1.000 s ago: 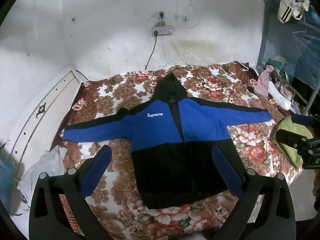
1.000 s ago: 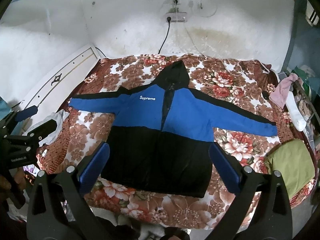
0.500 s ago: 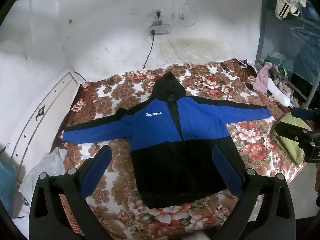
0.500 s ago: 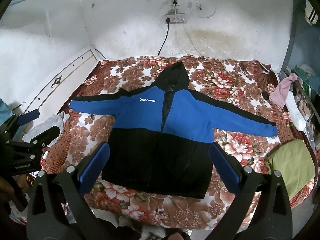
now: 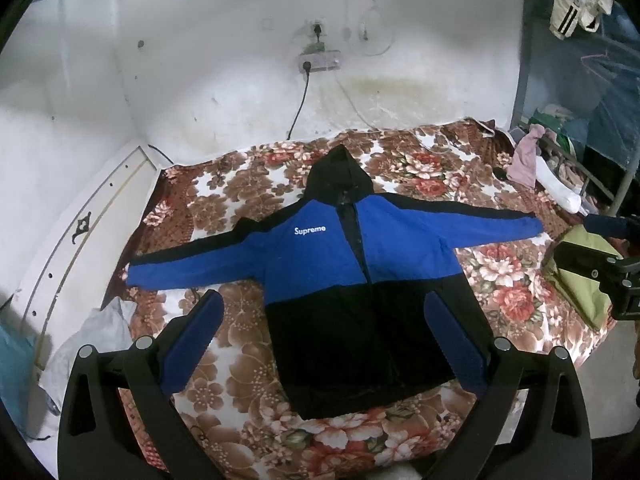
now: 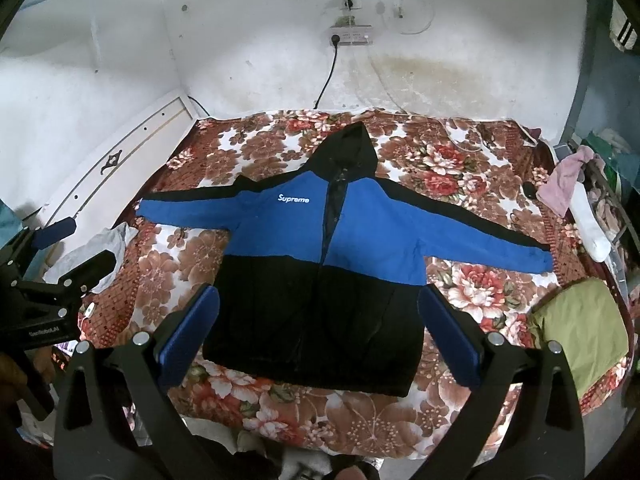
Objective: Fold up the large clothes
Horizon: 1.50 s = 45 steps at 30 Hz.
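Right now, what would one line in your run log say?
stage: before first fold | jacket: flat on bed, sleeves spread, unfolded | left gripper: open, above, empty | right gripper: open, above, empty

From above the foot of the bed [image 5: 256, 184], we look forward and down through two wrist fisheyes, each framed by its own blue fingers [image 5: 192, 340] [image 6: 188, 336]. Both share the spread jacket [image 5: 352, 280] [image 6: 320, 272], well clear below; our left view sits leftward, catching the right gripper [image 5: 600, 264] at its edge, and the right view the left gripper [image 6: 68, 256]
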Each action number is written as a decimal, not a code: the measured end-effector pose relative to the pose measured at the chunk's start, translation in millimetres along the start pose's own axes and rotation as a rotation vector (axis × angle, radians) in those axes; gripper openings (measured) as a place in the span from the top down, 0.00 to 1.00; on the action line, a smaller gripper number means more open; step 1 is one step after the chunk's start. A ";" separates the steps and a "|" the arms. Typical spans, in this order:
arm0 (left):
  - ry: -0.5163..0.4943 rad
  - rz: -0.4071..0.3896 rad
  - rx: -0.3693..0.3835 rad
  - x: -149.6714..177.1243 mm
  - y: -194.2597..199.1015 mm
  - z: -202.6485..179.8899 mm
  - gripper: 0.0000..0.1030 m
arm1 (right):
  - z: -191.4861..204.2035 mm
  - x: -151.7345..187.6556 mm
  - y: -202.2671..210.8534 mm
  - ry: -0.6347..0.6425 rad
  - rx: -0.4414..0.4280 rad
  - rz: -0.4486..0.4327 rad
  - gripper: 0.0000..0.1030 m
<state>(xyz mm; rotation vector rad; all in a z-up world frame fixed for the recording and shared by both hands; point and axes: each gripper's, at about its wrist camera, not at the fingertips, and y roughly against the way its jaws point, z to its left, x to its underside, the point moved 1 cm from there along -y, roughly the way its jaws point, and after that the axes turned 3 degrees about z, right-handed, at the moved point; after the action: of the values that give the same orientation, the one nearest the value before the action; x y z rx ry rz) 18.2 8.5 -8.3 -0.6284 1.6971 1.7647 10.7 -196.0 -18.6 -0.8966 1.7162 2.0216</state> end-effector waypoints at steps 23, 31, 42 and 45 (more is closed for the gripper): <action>0.024 0.083 0.104 -74.7 -79.1 31.6 0.05 | -30.1 -60.2 -49.6 -0.128 0.074 0.055 0.05; 0.033 0.085 -0.092 -128.0 -142.2 11.3 0.05 | -72.7 -126.9 -117.0 -0.019 0.048 0.059 0.05; -0.042 0.154 0.013 -196.8 -286.6 25.3 0.05 | -120.8 -205.0 -238.8 -0.046 0.056 0.105 0.05; -0.057 0.176 0.016 -218.7 -337.0 39.1 0.05 | -132.1 -238.7 -281.5 -0.052 0.091 0.107 0.05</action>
<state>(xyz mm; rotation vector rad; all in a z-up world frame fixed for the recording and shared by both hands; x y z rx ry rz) 413.0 25.2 -90.9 -0.4282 1.7710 1.8694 395.7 -230.9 -83.4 -0.7310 1.8472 1.9959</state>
